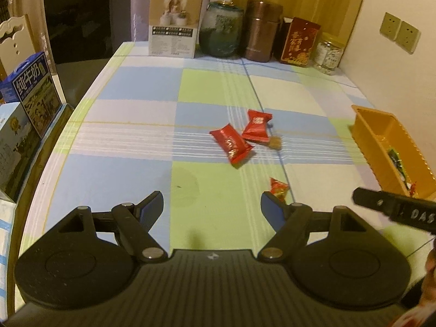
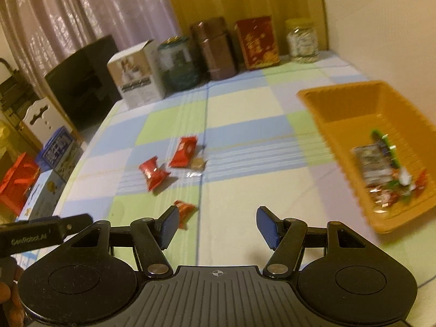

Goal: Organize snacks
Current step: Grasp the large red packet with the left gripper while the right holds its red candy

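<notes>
Checked tablecloth (image 1: 141,87), orange basket (image 2: 351,109) at right, curtains (image 2: 95,13) behind

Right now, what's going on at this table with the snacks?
A person holding two grippers is sorting wrapped snacks into an orange tray on the checked tablecloth. Both the left gripper and the right gripper are open and empty. Several snacks already lie in the tray. Two red packets, a small brown candy and a small red candy are on the cloth; the last lies just ahead of the left gripper's fingers.
</notes>
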